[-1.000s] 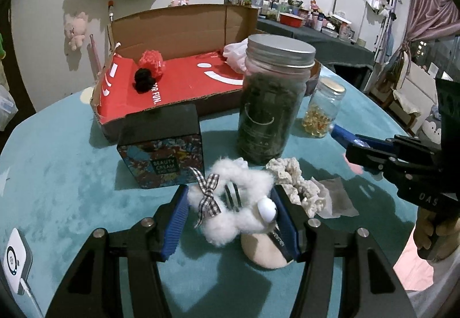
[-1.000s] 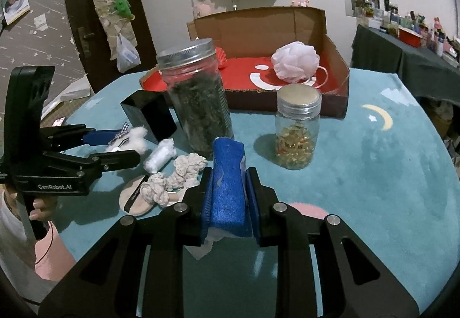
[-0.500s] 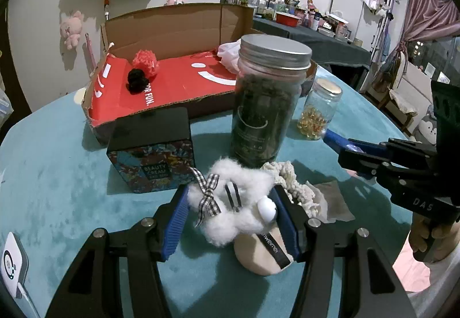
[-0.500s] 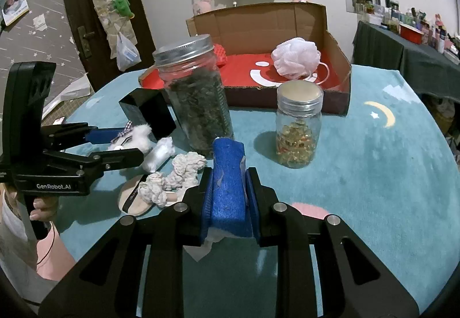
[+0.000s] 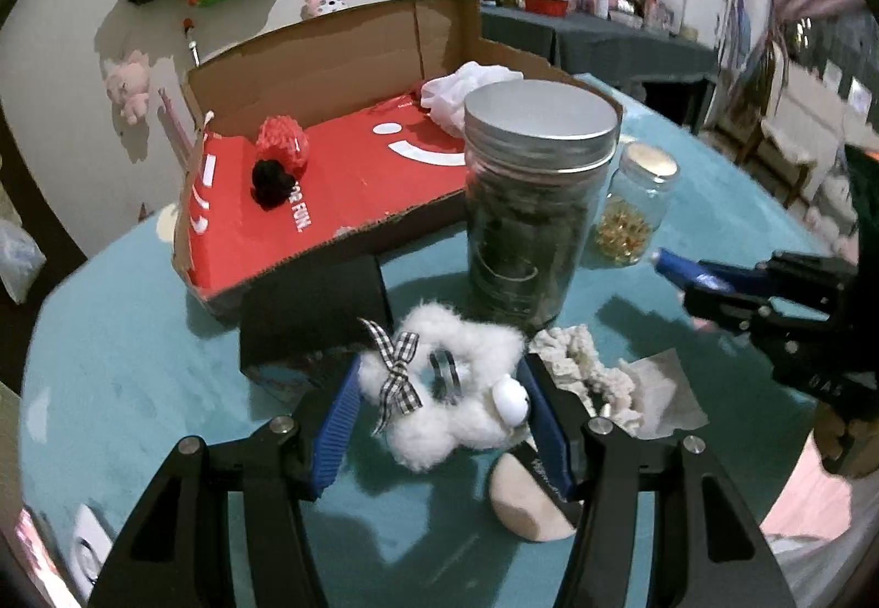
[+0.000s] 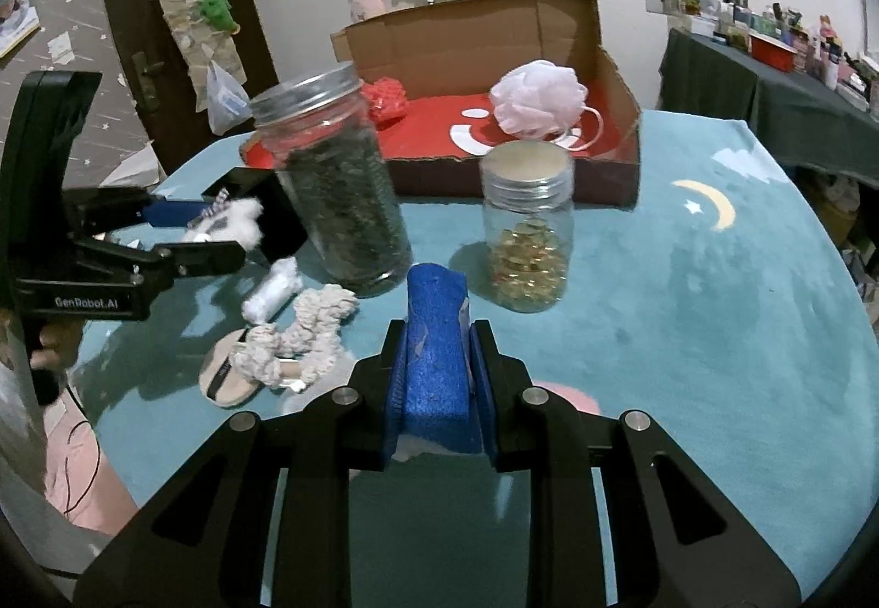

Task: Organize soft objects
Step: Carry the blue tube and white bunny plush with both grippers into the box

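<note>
My left gripper (image 5: 439, 377) is shut on a white fluffy hair tie (image 5: 456, 405) with a checked bow, held above the teal table. From the right wrist view, that left gripper (image 6: 181, 234) hangs beside the tall jar with the hair tie (image 6: 231, 221) in it. My right gripper (image 6: 438, 328) is shut on a blue sponge (image 6: 437, 333). On the table lie a cream knitted scrunchie (image 6: 296, 339), a beige powder puff (image 6: 225, 377) and a white roll (image 6: 273, 290). The open cardboard box (image 5: 329, 59) holds a red pom (image 5: 282, 139), a black pom (image 5: 272, 179) and a pale bath pouf (image 6: 538, 100).
A tall jar of dark leaves (image 5: 527, 212) and a small jar of yellow capsules (image 6: 527, 229) stand in front of the box. A black box (image 5: 313, 317) sits just ahead of the left gripper. A crumpled tissue (image 5: 659, 394) lies by the scrunchie.
My left gripper has risen with the fluffy hair tie and now looks over the top of the black box. The right gripper has barely moved.
</note>
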`<action>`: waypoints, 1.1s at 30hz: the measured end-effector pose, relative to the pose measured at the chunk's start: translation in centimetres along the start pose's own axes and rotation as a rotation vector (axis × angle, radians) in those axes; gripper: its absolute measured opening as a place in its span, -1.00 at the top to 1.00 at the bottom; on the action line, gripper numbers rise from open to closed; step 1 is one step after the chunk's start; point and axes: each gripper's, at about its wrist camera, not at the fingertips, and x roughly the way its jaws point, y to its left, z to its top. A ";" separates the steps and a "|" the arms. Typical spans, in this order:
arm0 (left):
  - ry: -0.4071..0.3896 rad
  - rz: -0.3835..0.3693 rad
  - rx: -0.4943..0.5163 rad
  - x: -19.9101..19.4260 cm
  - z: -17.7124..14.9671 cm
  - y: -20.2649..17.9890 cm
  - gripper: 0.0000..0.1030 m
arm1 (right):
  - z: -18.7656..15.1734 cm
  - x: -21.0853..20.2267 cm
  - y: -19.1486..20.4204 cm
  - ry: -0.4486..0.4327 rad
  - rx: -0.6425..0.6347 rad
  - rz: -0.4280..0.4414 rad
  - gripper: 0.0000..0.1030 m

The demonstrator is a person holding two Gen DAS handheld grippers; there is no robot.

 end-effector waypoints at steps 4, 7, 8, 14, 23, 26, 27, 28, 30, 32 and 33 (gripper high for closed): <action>0.028 0.002 0.069 0.0 0.8 -0.4 -0.17 | -0.1 -0.2 -0.9 0.006 0.005 -0.023 0.58; 0.040 0.002 0.102 -0.1 1.4 -0.6 -0.17 | -0.2 -0.3 -1.5 0.008 0.011 -0.035 0.58; 0.046 -0.004 0.108 -0.1 1.7 -0.7 -0.17 | -0.2 -0.3 -1.6 0.008 0.012 -0.037 0.58; 0.067 0.025 0.164 -0.4 3.0 -0.8 -0.17 | -0.2 -0.6 -2.4 0.006 0.012 -0.058 0.58; 0.123 0.119 0.297 0.9 4.8 -0.2 -0.17 | 0.4 -0.2 -4.3 0.027 -0.038 -0.126 0.58; 0.141 0.122 0.313 1.5 5.4 0.4 -0.17 | 1.0 -0.1 -5.4 0.033 -0.047 -0.136 0.58; 0.143 0.117 0.312 1.7 5.5 0.6 -0.17 | 1.2 0.0 -5.7 0.035 -0.049 -0.140 0.58; 0.147 0.109 0.311 1.9 5.7 0.8 -0.17 | 1.4 0.2 -6.0 0.040 -0.054 -0.144 0.58; 0.158 0.095 0.306 2.4 6.2 1.3 -0.17 | 2.0 0.5 -6.6 0.047 -0.073 -0.145 0.58; 0.156 0.085 0.313 2.8 6.6 1.5 -0.17 | 2.5 0.9 -7.0 0.057 -0.104 -0.135 0.58; 0.155 0.084 0.316 3.0 6.8 1.6 -0.17 | 2.8 1.0 -7.1 0.059 -0.119 -0.130 0.58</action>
